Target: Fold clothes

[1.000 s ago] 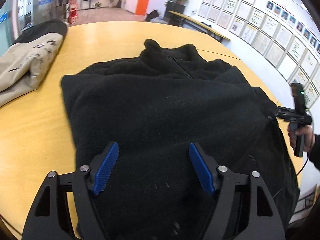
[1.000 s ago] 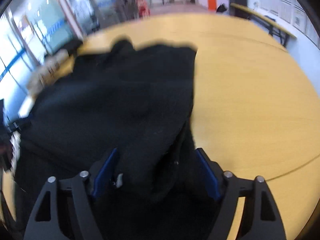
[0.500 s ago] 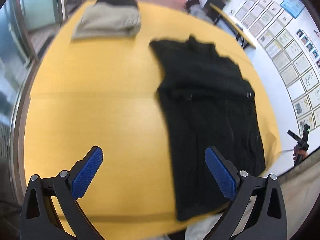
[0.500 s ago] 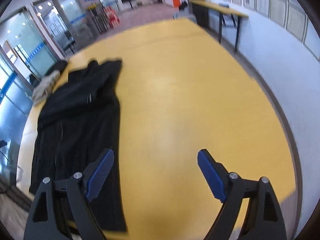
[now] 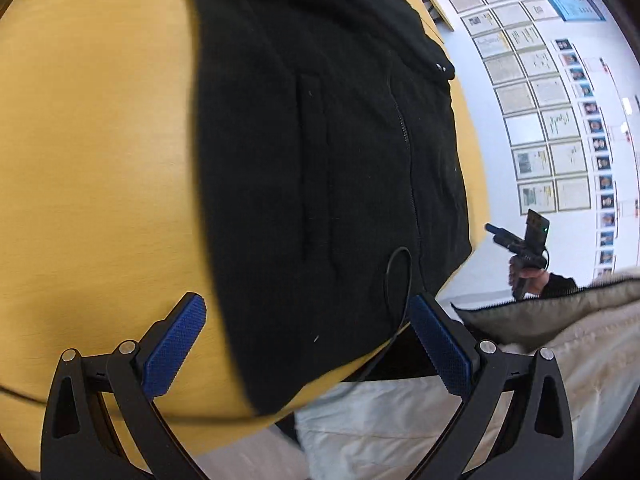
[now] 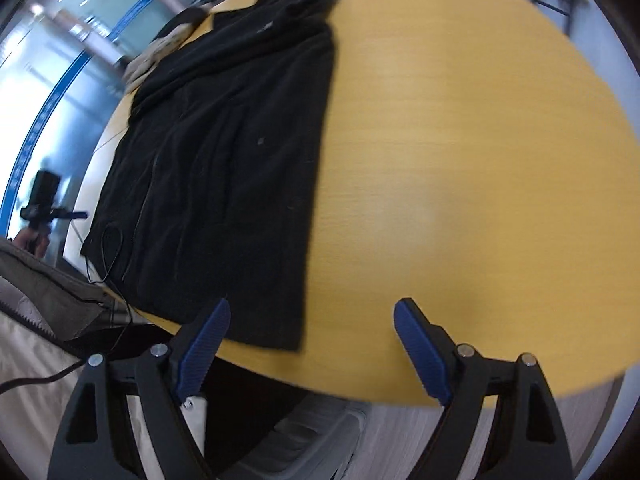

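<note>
While both claws hang past the near edge of the surface, we read the scene like this, left to right:

surface point(image 5: 92, 128): yellow wood, rounded edge, bare on both sides of the garment.
left claw point(image 5: 308, 344): we see it spread wide, blue pads clear of everything. Its left pad sits over bare wood, its right pad point(image 5: 438, 354) over the near rim by the fleece's hem corner. Nothing pinched.
black fleece point(image 5: 320, 152): flat on the surface, folded into a long narrow strip running away from us. Zipper line and a pocket seam face up. Near hem lies at the surface edge.
cable point(image 5: 396, 276): thin black loop lying on the fleece's near corner, trailing off the edge.
right claw point(image 6: 308, 344): we see it spread, empty. Left pad point(image 6: 204, 344) hovers just beside the fleece's near right corner without touching; right pad over bare wood.
far pile point(image 6: 160, 46): we make out a beige garment beyond the fleece's collar end in the right wrist view, blurred.
person: beige jacket point(image 5: 560, 332) at the surface edge; a hand point(image 5: 528, 276) holding the other device shows at the right of the left wrist view.
</note>
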### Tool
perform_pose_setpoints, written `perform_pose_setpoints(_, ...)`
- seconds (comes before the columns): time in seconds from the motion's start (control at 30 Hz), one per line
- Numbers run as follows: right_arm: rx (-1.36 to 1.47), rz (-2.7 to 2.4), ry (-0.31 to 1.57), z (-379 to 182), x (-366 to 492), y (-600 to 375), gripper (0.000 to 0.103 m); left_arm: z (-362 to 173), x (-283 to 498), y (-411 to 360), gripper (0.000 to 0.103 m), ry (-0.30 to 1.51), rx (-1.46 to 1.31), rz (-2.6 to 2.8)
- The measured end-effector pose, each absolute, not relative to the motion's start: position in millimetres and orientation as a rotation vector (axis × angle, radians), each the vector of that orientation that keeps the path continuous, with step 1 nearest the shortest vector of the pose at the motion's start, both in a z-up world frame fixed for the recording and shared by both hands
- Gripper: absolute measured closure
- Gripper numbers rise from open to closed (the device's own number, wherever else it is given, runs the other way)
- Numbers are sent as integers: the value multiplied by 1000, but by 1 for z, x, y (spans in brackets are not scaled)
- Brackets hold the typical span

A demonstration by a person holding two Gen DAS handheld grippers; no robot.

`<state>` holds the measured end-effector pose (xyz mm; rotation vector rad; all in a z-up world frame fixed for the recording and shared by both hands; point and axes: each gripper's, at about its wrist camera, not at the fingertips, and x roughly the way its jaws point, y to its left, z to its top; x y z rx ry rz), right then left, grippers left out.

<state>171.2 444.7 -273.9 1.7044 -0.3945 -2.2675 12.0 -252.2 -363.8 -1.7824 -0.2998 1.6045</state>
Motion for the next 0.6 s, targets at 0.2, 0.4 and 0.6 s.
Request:
perform_pose_setpoints(0.2,1636,-2203,-307,-312,154,423,17,-378,24,-239,0,-279,-1828,1649)
perform_pose_setpoints(0.4,1523,-2181,-264,-318,158,409,17,-375,38,-226,0,-259,-1870,1666)
perform_pose_setpoints(0.6,1516,-2150,-198,-323,159,386,74,-374,35,-229,1,-316,-1889,1694)
